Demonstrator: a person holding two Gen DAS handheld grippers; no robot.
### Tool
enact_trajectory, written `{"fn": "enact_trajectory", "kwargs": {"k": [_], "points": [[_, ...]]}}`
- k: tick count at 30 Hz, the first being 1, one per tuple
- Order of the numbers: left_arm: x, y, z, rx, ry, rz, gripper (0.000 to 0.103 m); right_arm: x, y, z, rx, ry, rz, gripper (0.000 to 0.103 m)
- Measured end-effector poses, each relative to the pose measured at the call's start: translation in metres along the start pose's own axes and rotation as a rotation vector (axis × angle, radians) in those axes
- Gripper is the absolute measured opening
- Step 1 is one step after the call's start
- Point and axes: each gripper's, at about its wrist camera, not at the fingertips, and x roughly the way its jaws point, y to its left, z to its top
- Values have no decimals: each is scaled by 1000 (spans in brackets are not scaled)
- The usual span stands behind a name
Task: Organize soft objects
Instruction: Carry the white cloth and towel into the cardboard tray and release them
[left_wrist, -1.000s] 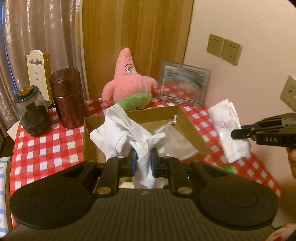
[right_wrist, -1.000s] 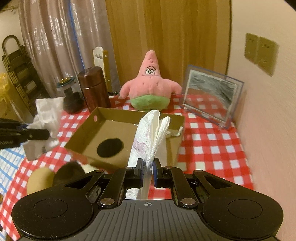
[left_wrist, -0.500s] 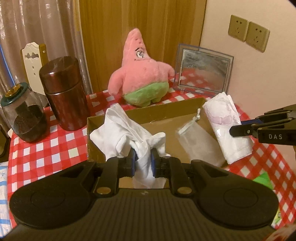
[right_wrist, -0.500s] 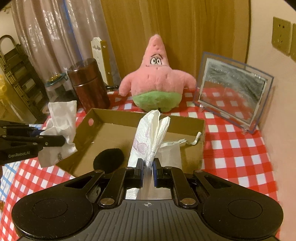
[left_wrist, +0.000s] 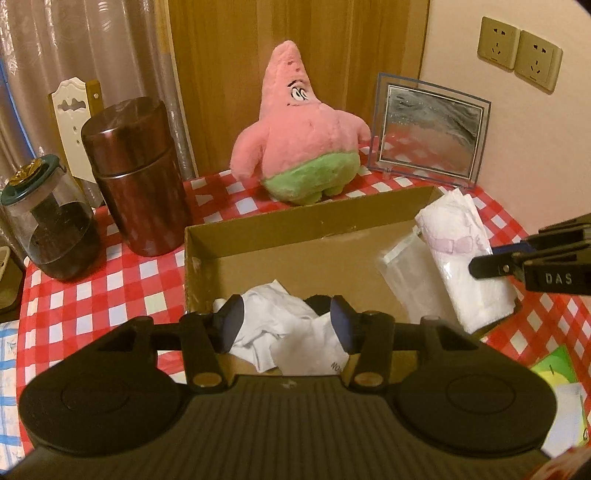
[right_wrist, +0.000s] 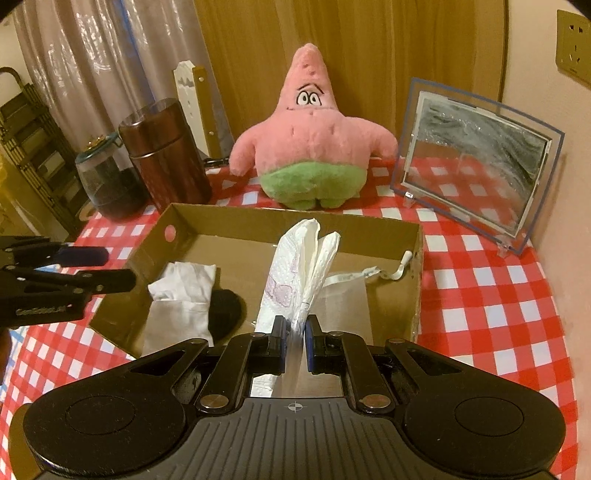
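Note:
An open cardboard box sits on the checked tablecloth. A crumpled white cloth lies in its near left corner beside a black round thing. My left gripper is open just above the cloth, its jaws wide apart. My right gripper is shut on a folded white pad with a pink print and holds it upright over the box's right side. A clear drawstring bag lies in the box under it.
A pink star plush stands behind the box. A brown canister and a glass jar stand at the left. A framed mirror leans at the back right near the wall.
My left gripper opened and let the white cloth drop into the box. Both grippers moved forward toward the box. The right gripper still holds the pad.

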Motion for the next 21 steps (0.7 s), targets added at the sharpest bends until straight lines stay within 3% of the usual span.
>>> {"fn": "enact_trajectory", "kwargs": {"k": [6, 7, 8, 10, 13, 21], "points": [[-9, 1, 0, -8, -14, -2, 48, 4, -1, 3, -2, -4, 5, 12], [-11, 0, 1, -12, -19, -2, 49, 3, -1, 3, 0, -16, 15, 23], [-13, 0, 2, -15, -24, -2, 50, 3, -2, 4, 5, -28, 32, 48], [-19, -1, 3, -15, -34, -4, 53, 2, -4, 5, 22, -51, 64, 72], [-30, -4, 3, -9, -50, -9, 54, -8, -8, 6, 50, -99, 50, 72], [-77, -15, -11, -48, -109, -29, 58, -41, -8, -3, 58, -104, 6, 72]]}}
